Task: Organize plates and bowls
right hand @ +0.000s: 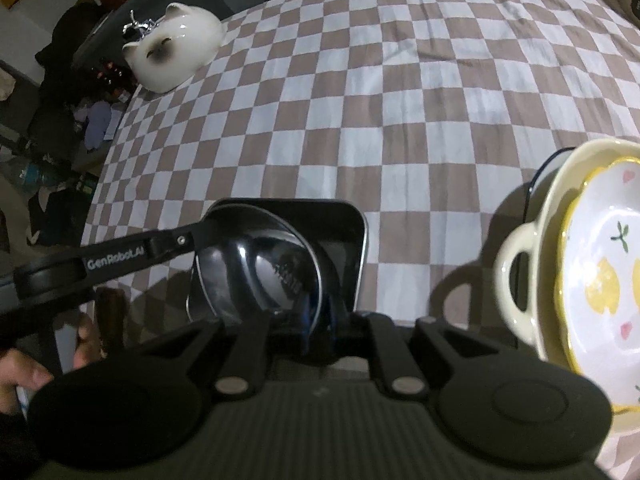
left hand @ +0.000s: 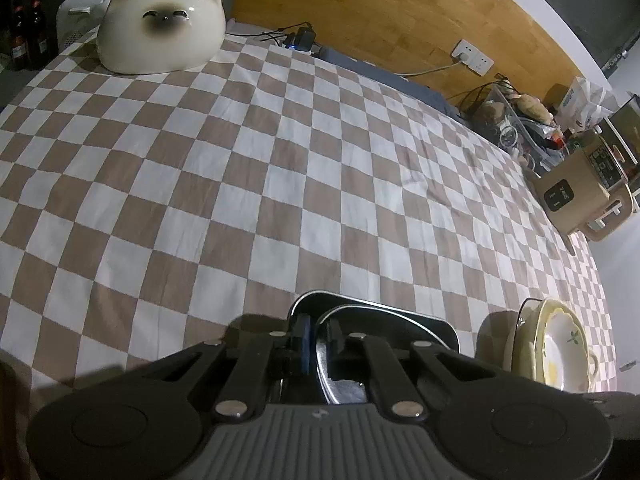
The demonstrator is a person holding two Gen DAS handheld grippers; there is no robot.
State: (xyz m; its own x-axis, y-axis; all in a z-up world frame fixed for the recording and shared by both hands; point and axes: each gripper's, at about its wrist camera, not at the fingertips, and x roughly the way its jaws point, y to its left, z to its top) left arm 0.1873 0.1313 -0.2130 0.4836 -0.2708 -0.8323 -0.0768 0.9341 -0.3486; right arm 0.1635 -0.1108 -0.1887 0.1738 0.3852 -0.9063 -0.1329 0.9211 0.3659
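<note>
Bowls [right hand: 264, 268], one steel, two ceramic [right hand: 600, 280]; one black tray [right hand: 344, 220].

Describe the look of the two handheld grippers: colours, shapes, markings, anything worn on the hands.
Both are matte black. The left gripper has a ribbed grey body, two round black discs at the sides, silver rivets on crossing link bars, and a blue pad on one finger. The right gripper is built the same way. From the right wrist view, the left one's arm bears white "GenRobot.AI" lettering. A bare hand shows at the edge; no sleeve is clear.

Glossy metal bowl [right hand: 260, 272], glazed ceramic dish [right hand: 600, 280] (shiny), matt creased cloth [left hand: 280, 160].
</note>
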